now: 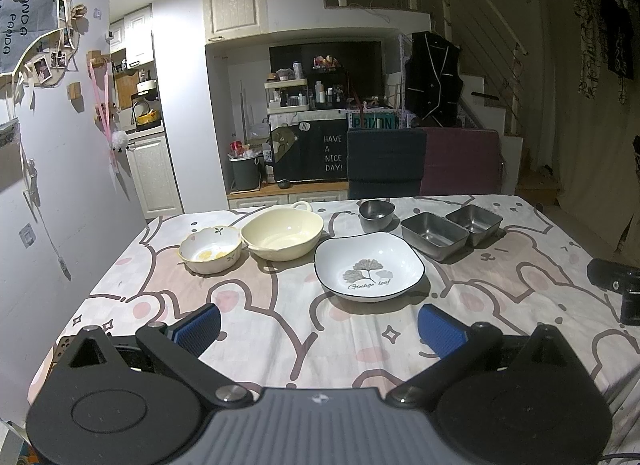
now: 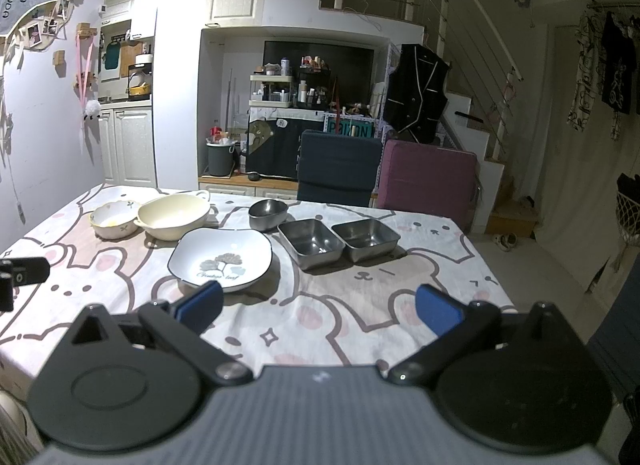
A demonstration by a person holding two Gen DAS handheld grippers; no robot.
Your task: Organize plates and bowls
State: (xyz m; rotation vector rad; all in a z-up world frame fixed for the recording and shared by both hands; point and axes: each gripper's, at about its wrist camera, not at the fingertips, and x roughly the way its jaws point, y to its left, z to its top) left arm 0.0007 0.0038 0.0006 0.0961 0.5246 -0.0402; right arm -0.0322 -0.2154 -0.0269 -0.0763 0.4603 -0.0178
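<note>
The left hand-held gripper (image 1: 319, 325) hangs over the near edge of the tabletop (image 1: 280, 317) with its blue pads wide apart and nothing between them; the right hand-held gripper (image 2: 319, 305) is equally spread and empty, its left pad (image 2: 200, 305) overlapping the near rim of the white plate (image 2: 222, 259) in view, though contact cannot be judged; the person holding them is out of frame. The plate sits mid-tabletop and carries a grey leaf print with the words "Ginkgo leaf", clear from the left wrist, blurred from the right. Toward the far left edge stand a small scalloped bowl (image 1: 210, 249) and, just beside it, a cream bowl (image 1: 282, 233) whose far handle is partly hidden; behind the plate is a round steel bowl (image 1: 376, 215); two steel trays (image 1: 452, 229) lie side by side toward the far right. Beyond the far edge, a dark cloth (image 1: 320, 153) reads "HAVE A NICE DAY!"; a chair back (image 2: 338, 165) hides most of it from the right wrist.
</note>
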